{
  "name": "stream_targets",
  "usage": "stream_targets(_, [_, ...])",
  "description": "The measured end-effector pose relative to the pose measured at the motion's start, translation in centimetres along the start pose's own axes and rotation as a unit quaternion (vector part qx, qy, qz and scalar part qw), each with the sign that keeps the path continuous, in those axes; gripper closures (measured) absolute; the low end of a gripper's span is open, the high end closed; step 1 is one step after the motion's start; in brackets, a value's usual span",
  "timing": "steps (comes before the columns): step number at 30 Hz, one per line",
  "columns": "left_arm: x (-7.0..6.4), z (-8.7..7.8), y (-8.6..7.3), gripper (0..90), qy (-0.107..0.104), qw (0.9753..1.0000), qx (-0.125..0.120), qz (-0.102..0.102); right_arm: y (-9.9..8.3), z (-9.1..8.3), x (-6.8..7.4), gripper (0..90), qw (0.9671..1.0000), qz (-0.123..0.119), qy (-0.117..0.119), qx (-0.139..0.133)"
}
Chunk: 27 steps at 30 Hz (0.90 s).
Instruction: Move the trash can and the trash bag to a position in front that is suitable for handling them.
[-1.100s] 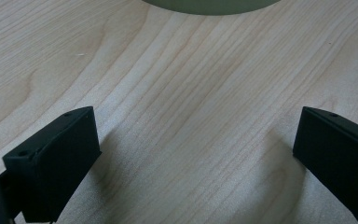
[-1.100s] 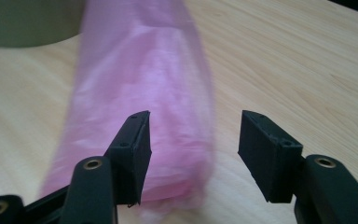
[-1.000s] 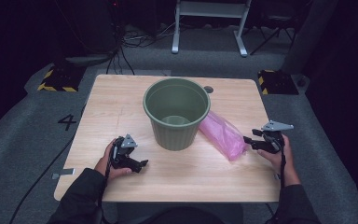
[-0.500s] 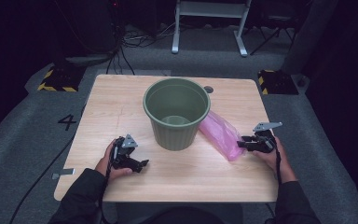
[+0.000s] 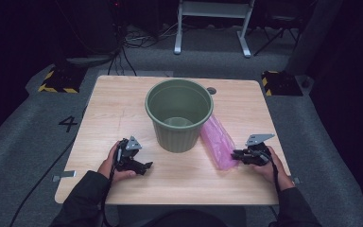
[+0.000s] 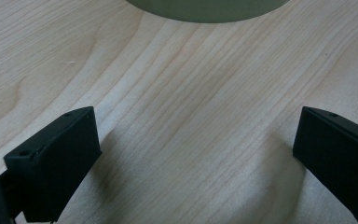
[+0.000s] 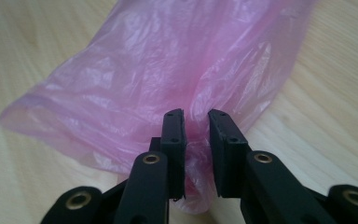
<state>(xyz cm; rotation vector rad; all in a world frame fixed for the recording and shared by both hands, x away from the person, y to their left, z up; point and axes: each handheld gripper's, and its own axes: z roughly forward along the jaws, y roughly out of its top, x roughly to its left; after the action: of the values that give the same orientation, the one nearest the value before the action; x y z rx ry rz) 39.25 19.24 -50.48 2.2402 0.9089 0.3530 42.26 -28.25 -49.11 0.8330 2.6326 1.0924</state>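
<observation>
Pink bag (image 5: 218, 144) is lying beside the green bin (image 5: 179, 112), toward the counter's (image 5: 113, 109) right edge, right gripper (image 5: 235, 154) reaching its near end. Left gripper (image 6: 193, 154) is idling, fingers wide over bare wood. Right gripper's fingers (image 7: 173, 140) are narrowing on a fold of plastic, so lining the bin hasn't started.

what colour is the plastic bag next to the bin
The plastic bag is translucent pink, with crinkled glossy folds. It shows best in the right gripper view.

Green bin (image 5: 178, 113) blocks mid-table between bare wooden flanks.
</observation>
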Motion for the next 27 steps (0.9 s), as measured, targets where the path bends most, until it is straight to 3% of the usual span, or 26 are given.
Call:
stream_targets(3, [0.0, 0.0, 0.0, 0.3, 0.000, 1.0000, 0.002, 0.002, 0.6, 0.8, 1.7, 78.0, 0.9998, -0.012, 0.015, -0.001])
stream_targets(9, [0.0, 0.0, 0.0, 0.4, 0.000, 1.0000, 0.002, 0.001, 1.6, 1.7, 4.8, 82.4, 0.9994, -0.033, 0.011, 0.011])
stream_targets(20, [-0.1, 0.0, 0.0, 0.5, 0.001, 1.0000, 0.000, -0.001, 1.6, 2.3, 7.9, 82.1, 0.9987, -0.048, 0.015, 0.001])
stream_targets(27, [-0.1, 0.0, -0.1, 0.4, 0.000, 1.0000, -0.002, -0.004, 1.9, 2.8, 9.9, 77.1, 0.9970, -0.068, 0.037, 0.000])
